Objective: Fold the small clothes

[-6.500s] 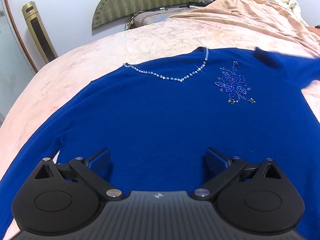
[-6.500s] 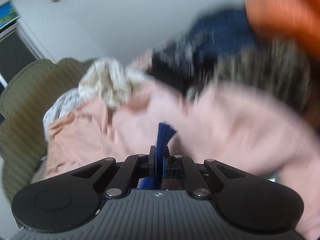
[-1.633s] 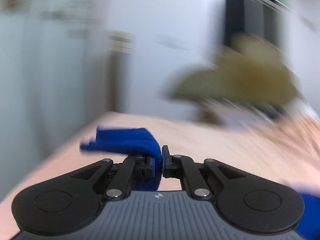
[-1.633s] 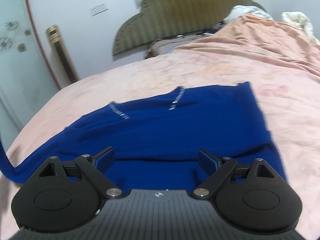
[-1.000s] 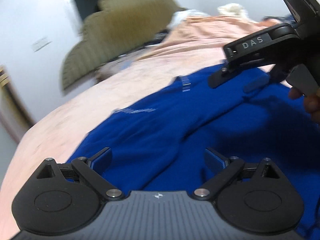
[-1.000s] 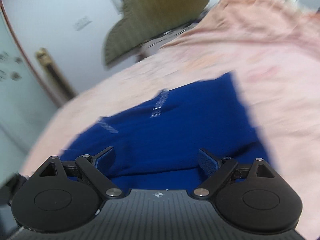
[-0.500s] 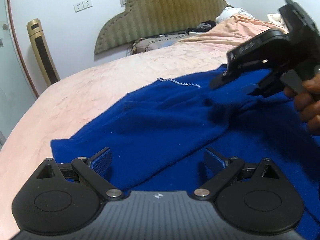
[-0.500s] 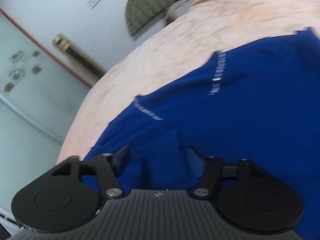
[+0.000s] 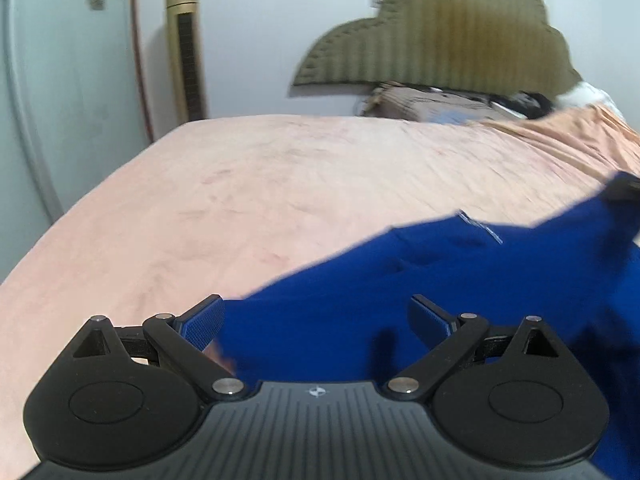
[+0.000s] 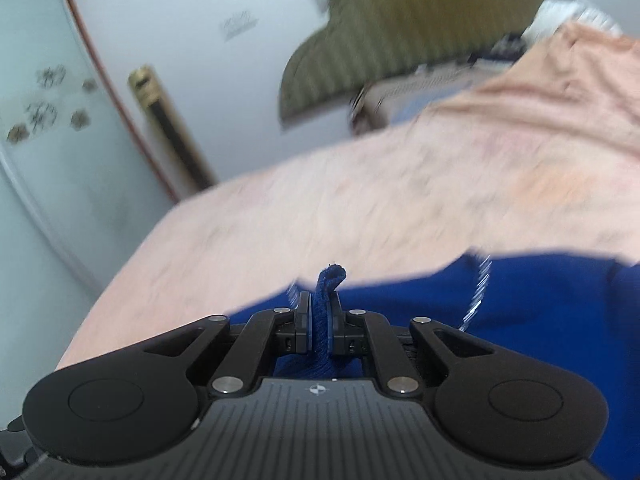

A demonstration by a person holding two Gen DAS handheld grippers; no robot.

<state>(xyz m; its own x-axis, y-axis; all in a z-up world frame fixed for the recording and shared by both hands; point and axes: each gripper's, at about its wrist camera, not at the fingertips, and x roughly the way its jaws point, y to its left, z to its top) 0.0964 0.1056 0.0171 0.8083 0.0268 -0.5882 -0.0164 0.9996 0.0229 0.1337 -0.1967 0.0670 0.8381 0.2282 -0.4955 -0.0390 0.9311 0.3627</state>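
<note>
A blue sweater (image 9: 460,280) with a beaded neckline (image 9: 480,230) lies on the pink bedspread (image 9: 240,200), partly folded. My left gripper (image 9: 316,320) is open and empty, low over the sweater's near edge. My right gripper (image 10: 319,312) is shut on a pinched fold of the blue sweater (image 10: 540,304); a tuft of the fabric sticks up between the pads. The rest of the sweater spreads to the right in the right wrist view, with the beaded neckline (image 10: 478,288) blurred by motion. A dark part of the right gripper (image 9: 624,190) shows at the right edge of the left wrist view.
An olive padded headboard (image 9: 448,36) stands at the back of the bed, with a pillow (image 9: 432,104) and crumpled clothes (image 9: 528,100) below it. A gold tower fan (image 9: 186,48) stands by the white wall. A glass door (image 9: 60,80) is at the left.
My right gripper has closed on a fold of the sweater; half a second ago it was open over it. My left gripper stayed open and swung left toward the bed's bare part.
</note>
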